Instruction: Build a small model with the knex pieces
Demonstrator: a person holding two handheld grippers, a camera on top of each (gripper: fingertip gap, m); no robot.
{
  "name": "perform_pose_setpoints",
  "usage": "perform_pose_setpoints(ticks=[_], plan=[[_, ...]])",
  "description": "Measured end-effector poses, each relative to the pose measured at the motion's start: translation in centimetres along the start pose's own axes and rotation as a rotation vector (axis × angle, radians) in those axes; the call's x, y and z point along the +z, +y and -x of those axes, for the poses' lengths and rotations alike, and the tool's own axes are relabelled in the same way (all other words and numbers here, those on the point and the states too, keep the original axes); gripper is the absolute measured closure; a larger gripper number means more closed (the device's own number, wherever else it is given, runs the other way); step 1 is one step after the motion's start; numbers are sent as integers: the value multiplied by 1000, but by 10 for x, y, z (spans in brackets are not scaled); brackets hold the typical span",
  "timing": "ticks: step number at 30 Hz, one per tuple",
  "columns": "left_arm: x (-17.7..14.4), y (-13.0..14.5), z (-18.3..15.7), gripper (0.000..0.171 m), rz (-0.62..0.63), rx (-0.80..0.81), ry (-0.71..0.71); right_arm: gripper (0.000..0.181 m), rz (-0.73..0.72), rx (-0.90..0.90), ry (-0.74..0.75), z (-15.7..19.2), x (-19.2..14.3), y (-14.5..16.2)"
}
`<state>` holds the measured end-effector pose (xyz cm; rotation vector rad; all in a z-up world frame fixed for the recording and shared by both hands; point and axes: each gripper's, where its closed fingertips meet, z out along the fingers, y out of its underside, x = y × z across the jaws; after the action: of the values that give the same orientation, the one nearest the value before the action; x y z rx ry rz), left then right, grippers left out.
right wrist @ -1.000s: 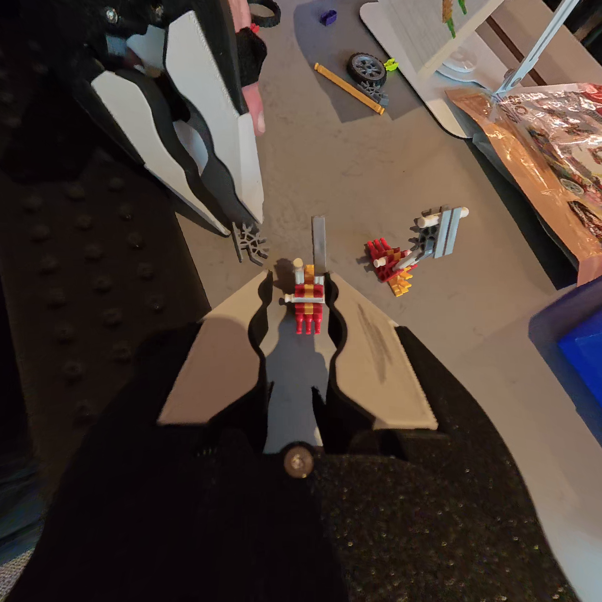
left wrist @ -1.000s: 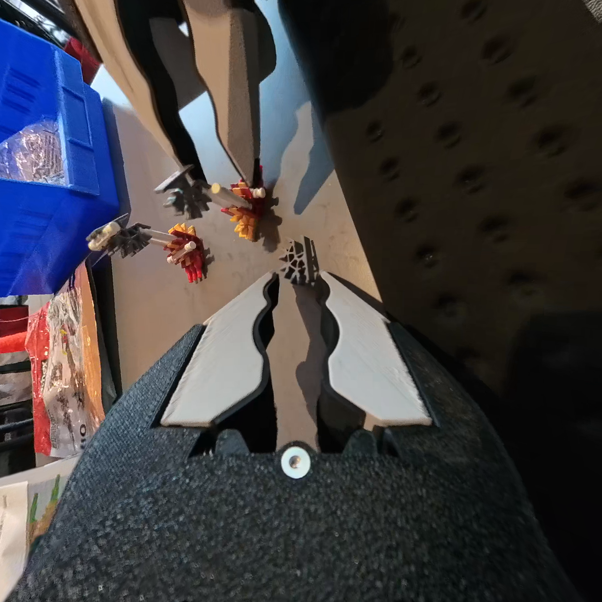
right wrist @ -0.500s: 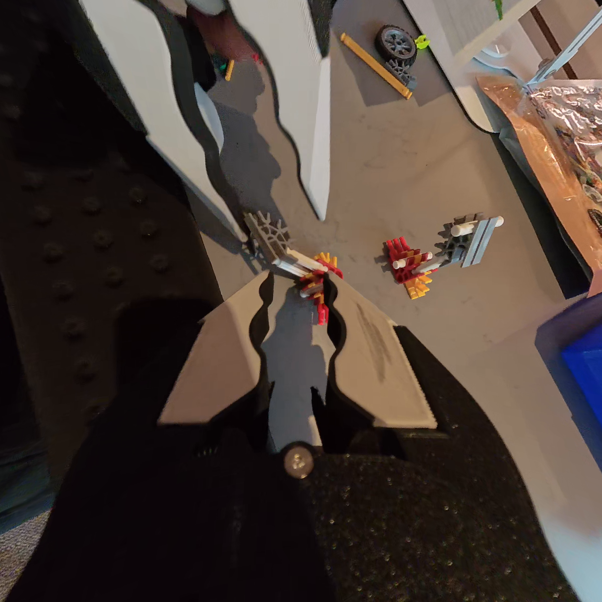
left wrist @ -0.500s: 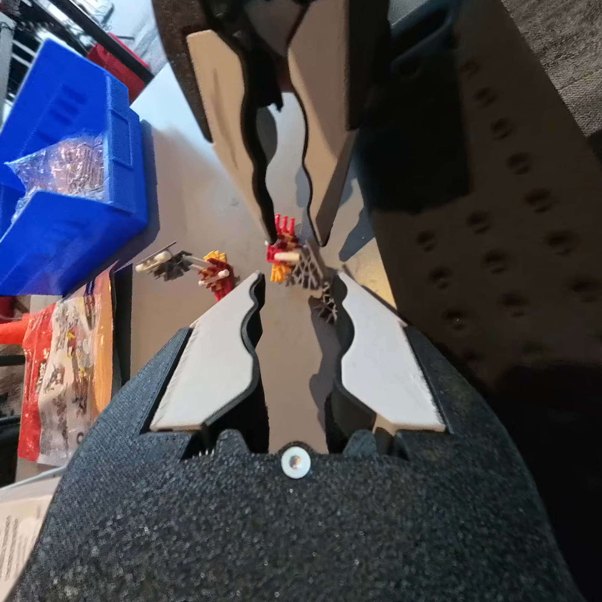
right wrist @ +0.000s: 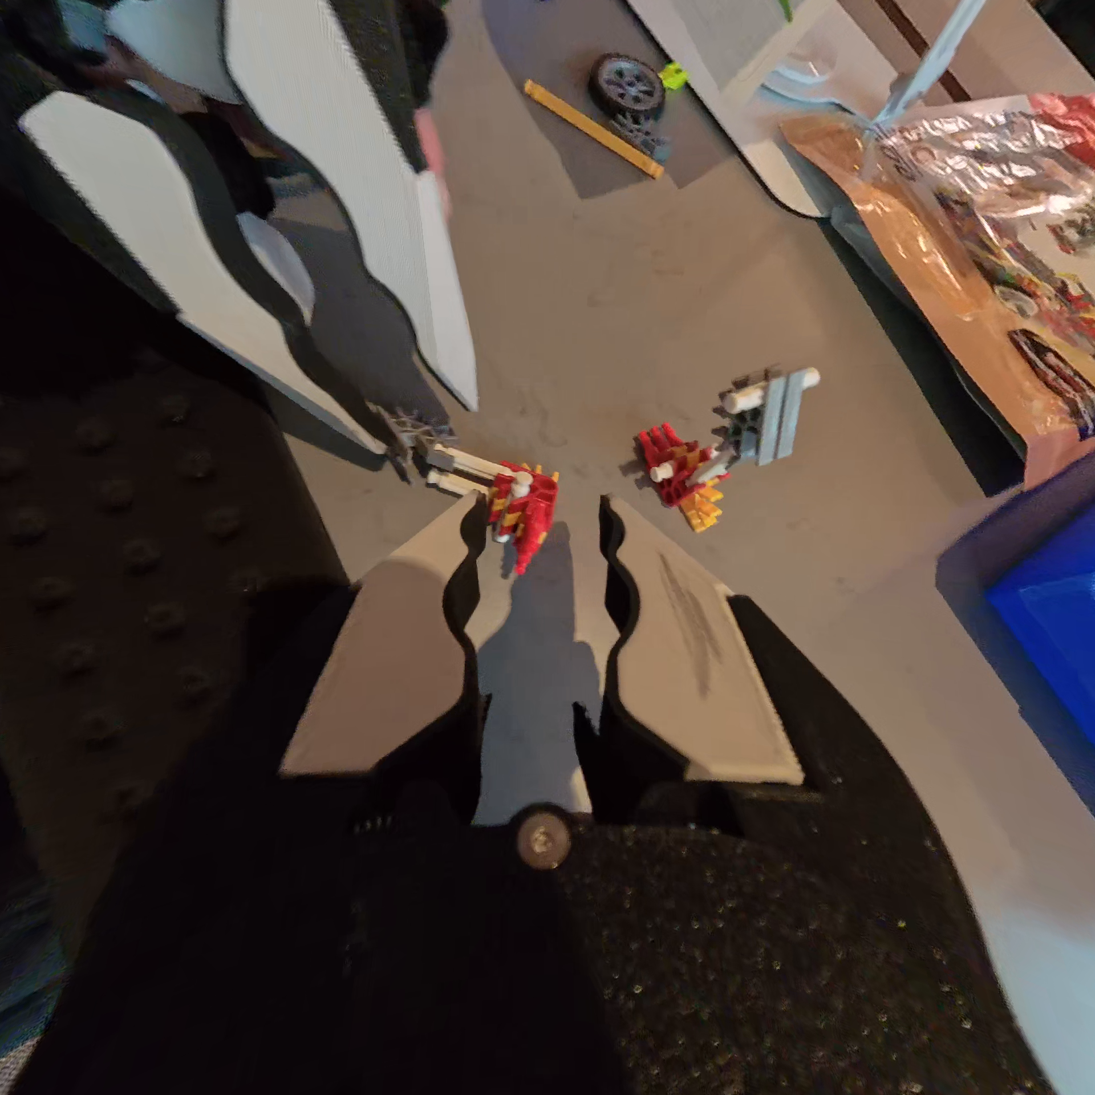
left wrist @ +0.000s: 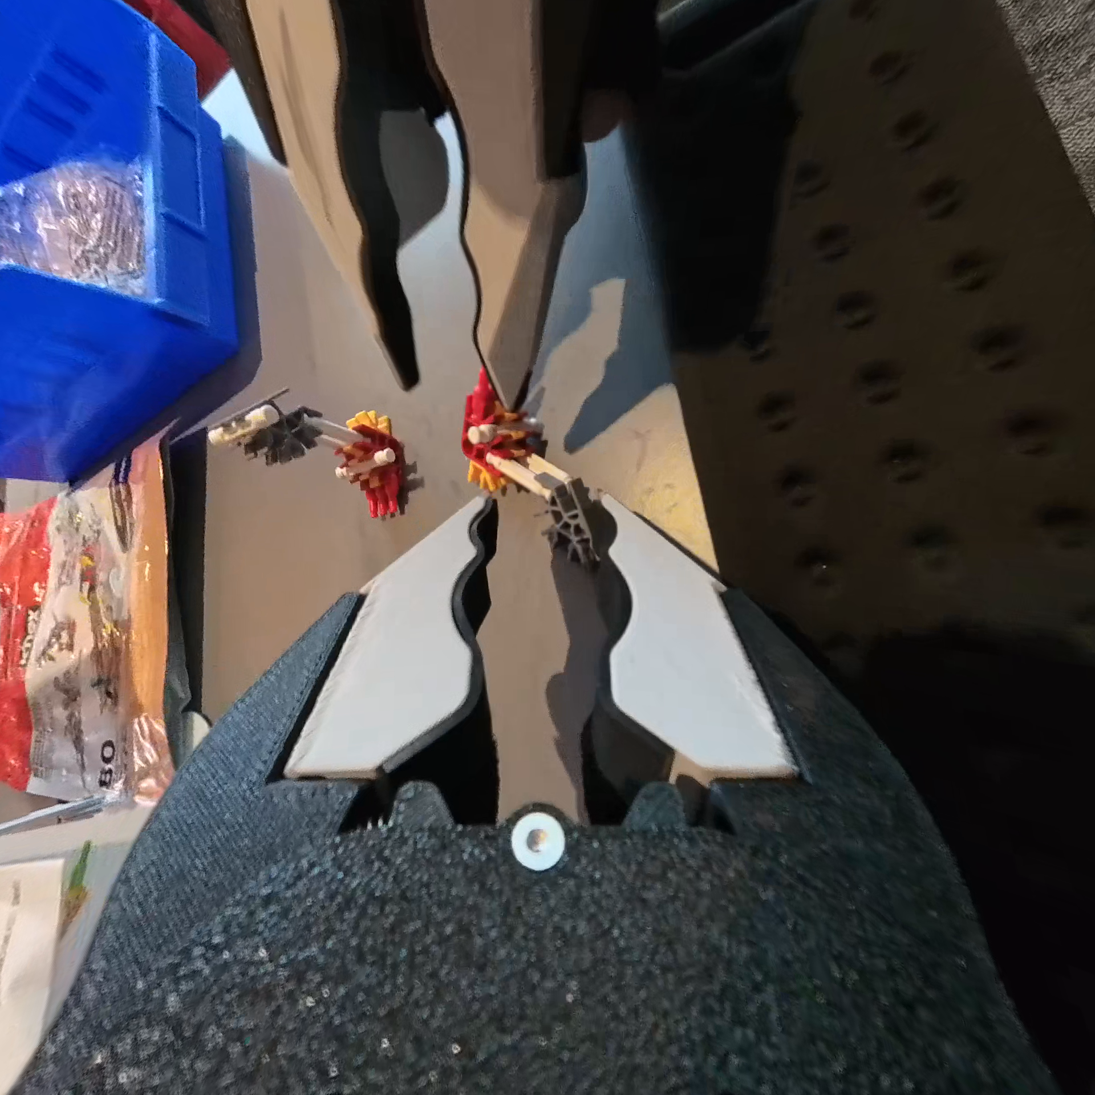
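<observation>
A red and yellow rod-and-connector assembly [left wrist: 495, 438] lies on the grey table with two white rods running to a grey snowflake connector [left wrist: 569, 527]. My left gripper [left wrist: 545, 503] is open, and its right fingertip touches the grey connector. My right gripper [right wrist: 539, 503] is open around the red and yellow part [right wrist: 524, 503], which sits against its left fingertip. Each gripper shows in the other's view: the right one [left wrist: 456, 382] comes from above, the left one [right wrist: 423, 423] from the upper left. A second like assembly [right wrist: 699, 468] with a grey plate lies apart to the side.
A black dimpled mat [left wrist: 889, 415] borders the table. A blue bin [left wrist: 106, 296] and a bag of parts [right wrist: 977, 195] stand beyond the second assembly. A wheel [right wrist: 628, 83], a yellow rod [right wrist: 592, 127] and a white sheet [right wrist: 770, 118] lie at the far side. Some 5 cm of space lies between my two pairs of fingers.
My right gripper brought the red and yellow assembly over to the grey connector at my left gripper, then opened and let it go. The white rods now meet the connector.
</observation>
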<state>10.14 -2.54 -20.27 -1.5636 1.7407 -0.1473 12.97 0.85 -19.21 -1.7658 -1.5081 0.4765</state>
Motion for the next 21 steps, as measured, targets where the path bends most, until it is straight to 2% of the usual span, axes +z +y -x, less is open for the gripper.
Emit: perform_pose_setpoints(ticks=[3,6,14,21], plan=[[3,10,-2,141,48,11,-9,144,57,32,-16,1,7,9],[6,11,-6,148,48,9,0,161,132,11,4,2,16,22],[3,12,3,147,29,-10,-45,165,49,18,29,-3,13,10],[-4,13,13,143,21,-43,-71,165,-24,33,-43,-3,19,0]])
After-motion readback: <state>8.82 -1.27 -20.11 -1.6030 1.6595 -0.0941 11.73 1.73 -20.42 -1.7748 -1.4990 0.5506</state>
